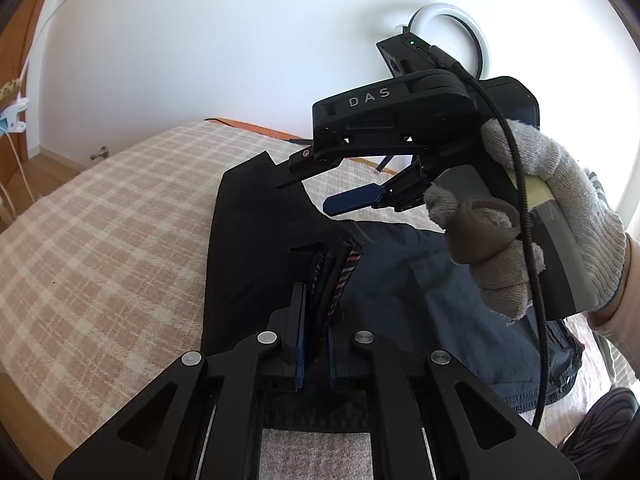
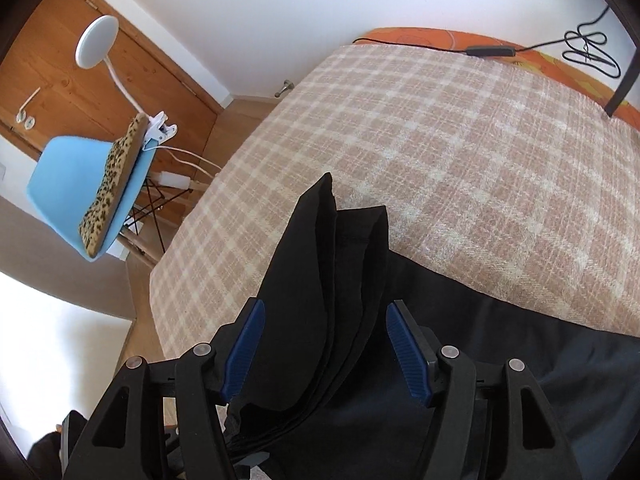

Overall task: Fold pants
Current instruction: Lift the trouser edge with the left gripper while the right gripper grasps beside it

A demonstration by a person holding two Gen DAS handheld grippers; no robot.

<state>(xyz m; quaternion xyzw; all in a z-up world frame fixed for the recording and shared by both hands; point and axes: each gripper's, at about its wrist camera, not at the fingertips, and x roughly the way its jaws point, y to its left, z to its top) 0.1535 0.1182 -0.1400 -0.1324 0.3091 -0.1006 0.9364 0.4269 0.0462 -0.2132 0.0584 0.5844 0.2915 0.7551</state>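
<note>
The pants (image 1: 256, 240) lay across a bed covered by a pink-and-cream checked blanket (image 1: 100, 220), part of the dark fabric flat on the blanket and part of it lifted. In the left wrist view the left gripper (image 1: 316, 344) had its blue pads drawn narrow, pinching a bunched stack of the pants' edge — a striped inner band showed among the gathered black layers rising between the fingers. Past it, a bluish-navy stretch of the same garment spread toward the right side of the bed.

The right gripper (image 1: 344, 196) hung above the pants in that view, held by a hand in a grey knitted glove (image 1: 532, 216), a black cable trailing down past the wrist. Its fingers stood apart, one blue pad (image 1: 352, 200) clearly free in the air. The right wrist view agreed: the right gripper's two blue pads stood wide on either side of a folded ridge of black cloth that rose between them, the left pad apparently clear of it; whether the right one brushed the fabric I could not tell.

Beyond the bed stood a light blue chair (image 2: 72, 184) with a leopard-print cushion (image 2: 112, 184) and a clip-on white lamp (image 2: 98, 42), before a wooden door (image 2: 52, 72) — and a black cord (image 2: 588, 46) lay near the orange edge at the bed's far side
</note>
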